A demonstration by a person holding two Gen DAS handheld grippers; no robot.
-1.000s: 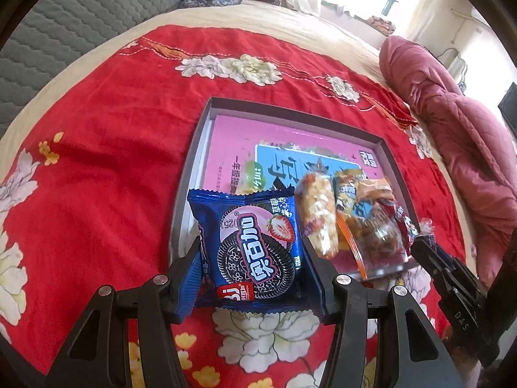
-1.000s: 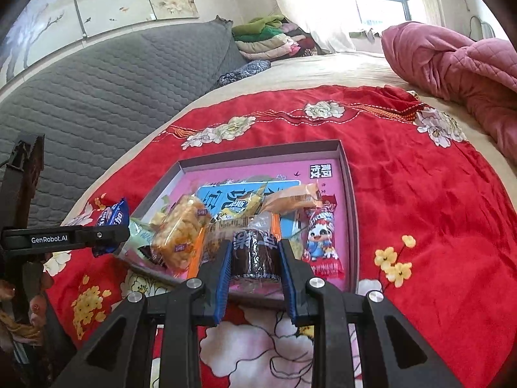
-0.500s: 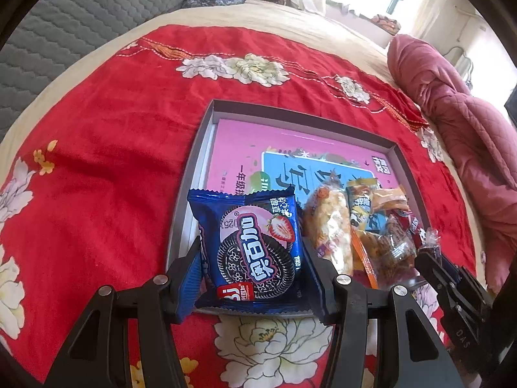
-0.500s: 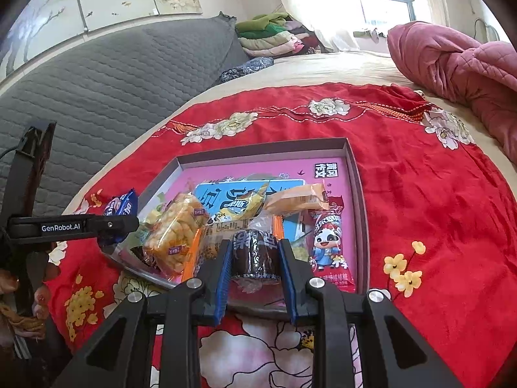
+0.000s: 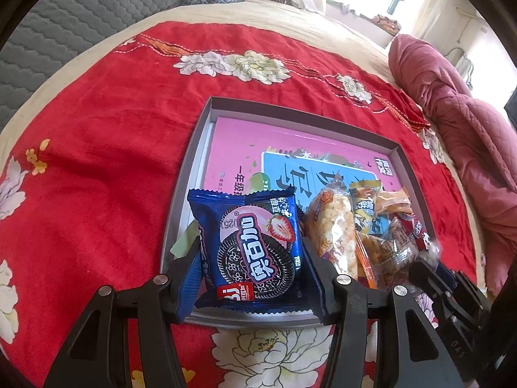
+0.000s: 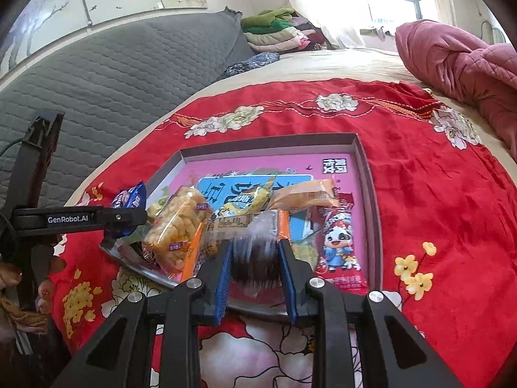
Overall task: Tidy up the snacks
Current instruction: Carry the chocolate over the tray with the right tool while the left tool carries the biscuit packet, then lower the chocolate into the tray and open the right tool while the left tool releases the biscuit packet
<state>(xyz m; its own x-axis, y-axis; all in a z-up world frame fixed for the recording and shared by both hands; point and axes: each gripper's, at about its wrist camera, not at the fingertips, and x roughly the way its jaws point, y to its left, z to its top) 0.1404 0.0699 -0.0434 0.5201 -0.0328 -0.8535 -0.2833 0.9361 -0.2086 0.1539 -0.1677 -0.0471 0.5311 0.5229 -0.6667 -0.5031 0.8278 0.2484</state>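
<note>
A grey tray (image 5: 194,148) lined with a pink book lies on a red flowered bedspread. My left gripper (image 5: 252,271) is shut on a blue Oreo packet (image 5: 252,245) and holds it over the tray's near left corner. My right gripper (image 6: 255,265) is shut on a dark snack in a clear wrapper (image 6: 255,258) over the tray's near edge (image 6: 365,168). Several snacks lie in the tray: a yellow puffed-corn pack (image 6: 174,226), an orange pack (image 6: 303,194) and a red cartoon pack (image 6: 339,242). The left gripper also shows in the right wrist view (image 6: 126,223).
A crumpled pink quilt (image 5: 468,123) lies to the right of the tray. A grey quilted headboard (image 6: 113,74) and folded clothes (image 6: 274,29) stand behind. The red bedspread (image 5: 97,161) surrounds the tray.
Both grippers have moved forward a little over the tray's near edge, still holding their packets. The snack in the right gripper looks blurred now.
</note>
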